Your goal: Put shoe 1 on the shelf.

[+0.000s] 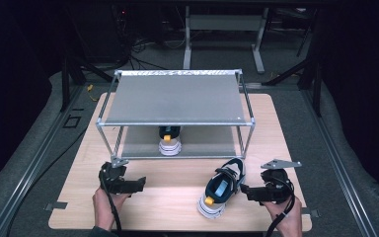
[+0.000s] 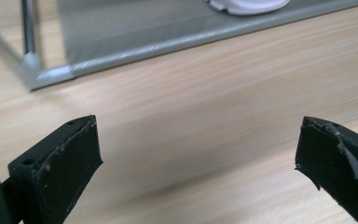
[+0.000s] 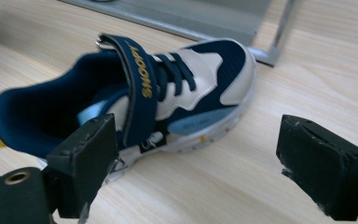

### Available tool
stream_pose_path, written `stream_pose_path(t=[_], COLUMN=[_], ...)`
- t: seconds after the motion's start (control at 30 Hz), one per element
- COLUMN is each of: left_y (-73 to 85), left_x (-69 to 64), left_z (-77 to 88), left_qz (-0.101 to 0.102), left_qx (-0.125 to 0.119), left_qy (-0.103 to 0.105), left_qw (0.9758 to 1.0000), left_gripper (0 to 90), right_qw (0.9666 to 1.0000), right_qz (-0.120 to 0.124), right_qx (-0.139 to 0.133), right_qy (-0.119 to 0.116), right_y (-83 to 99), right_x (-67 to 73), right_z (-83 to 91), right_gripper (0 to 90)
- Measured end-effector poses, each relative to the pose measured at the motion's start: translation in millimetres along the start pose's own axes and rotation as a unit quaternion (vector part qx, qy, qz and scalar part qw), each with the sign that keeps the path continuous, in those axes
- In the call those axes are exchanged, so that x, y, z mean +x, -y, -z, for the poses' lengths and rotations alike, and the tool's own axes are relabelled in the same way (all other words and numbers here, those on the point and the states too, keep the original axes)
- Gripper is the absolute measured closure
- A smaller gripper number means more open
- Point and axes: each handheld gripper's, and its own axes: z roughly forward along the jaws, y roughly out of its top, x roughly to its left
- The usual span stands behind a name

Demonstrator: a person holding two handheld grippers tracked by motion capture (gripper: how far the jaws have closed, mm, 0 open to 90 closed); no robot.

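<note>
Sneaker (image 1: 220, 190) number 2 lies on the wooden table (image 1: 168, 197) in front of the rack (image 1: 175, 101), just left of the right gripper (image 1: 249, 190), whose jaws gape wide with nothing pinched; 1 jaw sits beside the shoe's side, likely lining up a grab. Its mate (image 1: 170, 140) already stands on the rack's lower shelf, half hidden by the upper shelf. Left gripper (image 1: 137, 183) hangs fully open and empty over bare wood. The near shoe's heel is cut off in the right gripper view.

The shoe's strap (image 3: 140, 70) reads "SNOOPY" in yellow letters.
</note>
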Motion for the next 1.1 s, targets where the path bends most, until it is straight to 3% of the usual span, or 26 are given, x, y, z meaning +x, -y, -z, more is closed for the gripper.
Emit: stream_pose_path(t=[0.2,0.3,0.5,0.63,0.77,0.83,0.9,1.1], left_y=[11.6,16.7,20.9,24.7,25.9,26.2,26.2,25.9], left_x=[9.0,11.3,14.3,15.1,14.7,15.0,14.7,14.1], left_z=[3.2,4.6,7.0,3.8,2.4,2.6,2.9,5.6], left_qz=[-0.007,-0.012,-0.005,-0.001,-0.005,-0.004,-0.004,-0.009], left_qx=[0.012,0.018,0.013,0.017,0.018,0.015,0.014,0.009], left_qy=[-0.027,-0.036,-0.037,-0.033,-0.034,-0.032,-0.033,-0.035], left_qw=[0.9996,0.9991,0.9992,0.9993,0.9993,0.9994,0.9993,0.9993], left_gripper=[0.0,0.0,0.0,0.0,0.0,0.0,0.0,0.0], right_qw=[0.9999,0.999,0.9976,0.9967,0.9963,0.9966,0.9966,0.9965], right_qz=[0.007,0.016,0.027,0.021,0.023,0.029,0.034,0.058], right_qx=[0.006,0.028,0.056,0.072,0.075,0.075,0.071,0.058], right_qy=[-0.014,-0.03,-0.032,-0.032,-0.034,-0.02,-0.024,-0.017], right_y=[-14.5,-26.8,-39.2,-41.4,-41.4,-40.4,-39.8,-39.1], right_x=[9.5,19.3,27.9,28.3,29.7,30.7,30.3,34.0], right_z=[-8.5,-23.8,-42.5,-48.8,-51.7,-51.8,-51.0,-49.0], right_gripper=[14.6,24.6,41.6,51.8,56.9,65.1,69.8,74.9])
